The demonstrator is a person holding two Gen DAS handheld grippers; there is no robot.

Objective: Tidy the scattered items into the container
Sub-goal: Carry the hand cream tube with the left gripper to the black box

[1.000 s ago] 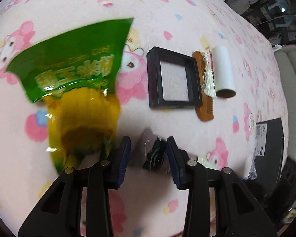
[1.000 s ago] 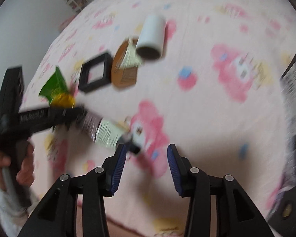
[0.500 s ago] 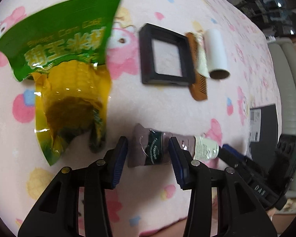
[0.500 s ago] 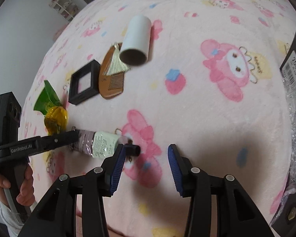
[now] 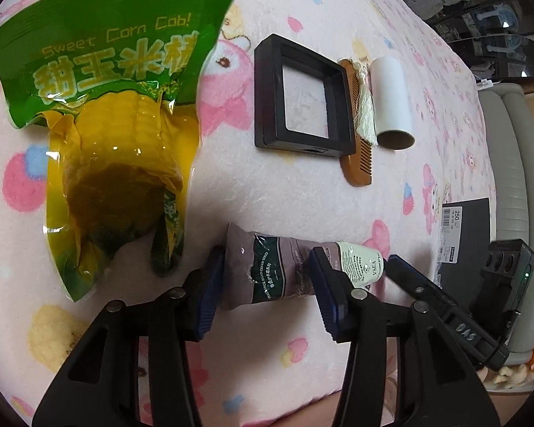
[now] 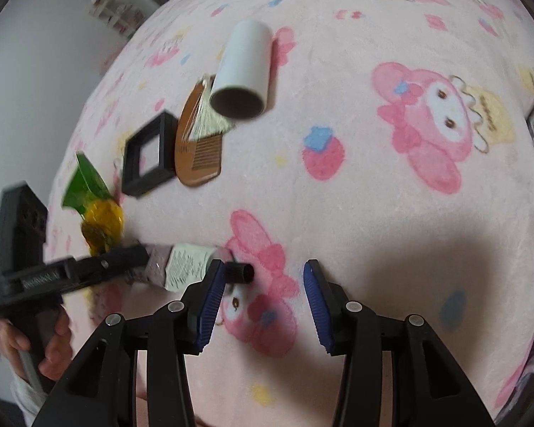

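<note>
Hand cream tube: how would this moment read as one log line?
left gripper: open, straddling hand cream tube | right gripper: open, by tube's cap | tube on blanket

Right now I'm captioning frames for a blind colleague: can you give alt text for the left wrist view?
The left gripper, open, straddles a hand cream tube lying on a pink cartoon blanket. A sweet corn packet lies to the left; beyond are a black frame, wooden comb and white roll.

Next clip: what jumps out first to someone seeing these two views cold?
The green-and-yellow sweet corn packet fills the upper left of the left wrist view. Just below it, the open left claw straddles a hand cream tube lying on the pink cartoon blanket, with the right claw open at the tube's black cap.
</note>
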